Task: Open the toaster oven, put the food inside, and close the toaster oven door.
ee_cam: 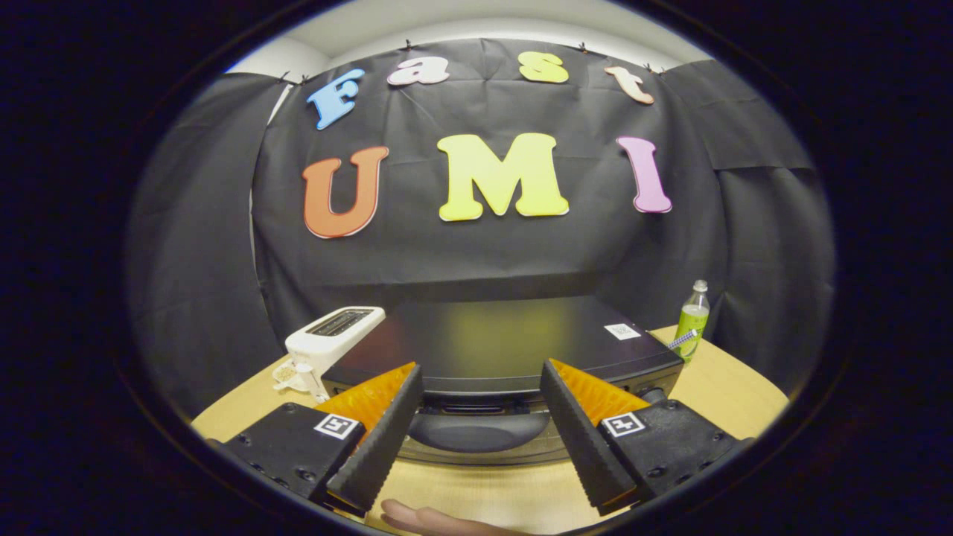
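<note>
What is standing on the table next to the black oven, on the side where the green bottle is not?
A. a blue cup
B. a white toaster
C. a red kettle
B: a white toaster stands beside the oven, across from the bottle. The tool is open, its fingers either side of the oven's handle.

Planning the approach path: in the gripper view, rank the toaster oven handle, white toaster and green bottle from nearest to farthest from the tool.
1. Toaster oven handle: between the fingers of the open tool.
2. White toaster: beyond the left finger, beside the oven.
3. Green bottle: farthest, beyond the right finger at the oven's far right corner.
</note>
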### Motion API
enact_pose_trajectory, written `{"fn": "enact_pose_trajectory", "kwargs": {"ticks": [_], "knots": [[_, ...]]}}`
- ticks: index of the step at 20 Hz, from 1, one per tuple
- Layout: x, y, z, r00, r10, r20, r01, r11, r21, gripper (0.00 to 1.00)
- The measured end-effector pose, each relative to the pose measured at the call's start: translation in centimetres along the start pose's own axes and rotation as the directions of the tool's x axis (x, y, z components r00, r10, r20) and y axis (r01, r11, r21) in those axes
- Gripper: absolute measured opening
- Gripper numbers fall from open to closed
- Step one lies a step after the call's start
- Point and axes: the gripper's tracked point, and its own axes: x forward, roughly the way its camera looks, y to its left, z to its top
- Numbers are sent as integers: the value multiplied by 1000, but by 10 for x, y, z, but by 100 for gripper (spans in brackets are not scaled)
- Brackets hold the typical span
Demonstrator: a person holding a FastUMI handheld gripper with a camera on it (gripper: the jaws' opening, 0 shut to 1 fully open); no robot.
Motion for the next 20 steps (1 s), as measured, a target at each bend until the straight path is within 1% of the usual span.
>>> {"fn": "enact_pose_trajectory", "kwargs": {"ticks": [2,4,7,9,12,14,18,20], "knots": [[-1,0,-2,1000,-8,-2,8,1000,-6,100],[2,7,-9,1000,9,-17,-9,1000,-6,100],[6,12,-30,997,19,-69,-21,1000,-18,100],[4,12,-25,999,8,-51,-10,999,-35,100],[9,8,-29,999,-16,-32,15,1000,-24,100],[5,9,-29,1000,-12,-16,12,1000,-22,100],[-6,8,-34,999,-4,-39,3,1000,-15,100],[-17,9,-39,999,-7,-53,5,1000,-30,100]]}}
